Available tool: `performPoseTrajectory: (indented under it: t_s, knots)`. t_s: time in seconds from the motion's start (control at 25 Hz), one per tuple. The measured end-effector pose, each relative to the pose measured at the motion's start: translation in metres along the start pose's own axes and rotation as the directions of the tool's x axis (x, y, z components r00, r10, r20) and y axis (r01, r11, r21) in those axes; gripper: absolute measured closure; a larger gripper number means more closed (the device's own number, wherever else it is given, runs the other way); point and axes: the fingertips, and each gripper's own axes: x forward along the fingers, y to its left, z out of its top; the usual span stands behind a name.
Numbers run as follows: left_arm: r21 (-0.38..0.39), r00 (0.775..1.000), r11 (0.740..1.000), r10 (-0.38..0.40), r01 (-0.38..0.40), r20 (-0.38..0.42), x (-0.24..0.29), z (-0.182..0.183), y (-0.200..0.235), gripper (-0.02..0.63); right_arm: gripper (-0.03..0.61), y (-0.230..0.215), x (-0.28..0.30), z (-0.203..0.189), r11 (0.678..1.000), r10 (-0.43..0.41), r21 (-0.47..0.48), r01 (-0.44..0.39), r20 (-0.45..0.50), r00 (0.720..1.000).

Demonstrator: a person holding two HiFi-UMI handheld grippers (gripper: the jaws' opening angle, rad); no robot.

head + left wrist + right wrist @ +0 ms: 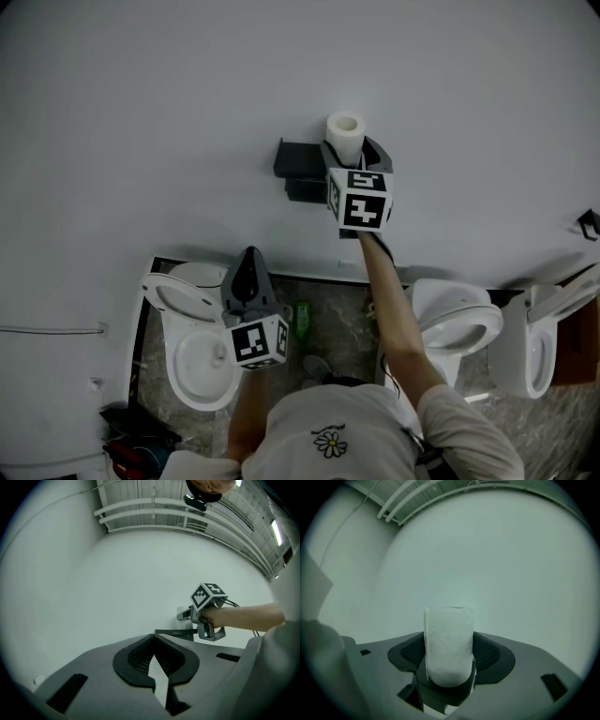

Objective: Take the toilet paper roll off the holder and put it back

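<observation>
Squashing is the danger if my right fingers (488, 652), gripping the soft white toilet paper roll (449, 641), squeeze harder; my left fingers (135, 660) are pinched shut.

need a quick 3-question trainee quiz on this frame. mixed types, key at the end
1. True or false: the left gripper holds the toilet paper roll.
2. Multiple choice: in the head view, which fixture shows right beside the left gripper? A: bathtub. B: toilet. C: washing machine.
3. Fill in: the roll stands between the fingers of the ___ gripper.
Key: 1 false, its fingers are together and empty; 2 B; 3 right gripper.
</observation>
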Motion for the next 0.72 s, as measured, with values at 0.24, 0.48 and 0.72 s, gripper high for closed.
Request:
performPoseTrajectory:
  t_s: [0.24,0.48,0.72]
  knots:
    - [0.029,0.999,1.000,0.005,-0.006,0.039,0.004,0.017,-0.002,0.597,0.272,-0.001,-0.019,0.040,0.999,0.047,0.007,-0.048,0.114,0.992]
    - [0.043,0.998,0.999,0.005,-0.008,0.064,0.006,0.031,-0.005,0.597,0.273,-0.001,-0.061,0.084,0.993,0.109,0.008,-0.115,0.281,0.953]
    - [0.054,0.996,0.998,0.022,-0.026,0.081,0.001,0.049,-0.008,0.597,0.275,0.003,-0.121,0.112,0.990,0.144,-0.059,-0.132,0.441,0.886]
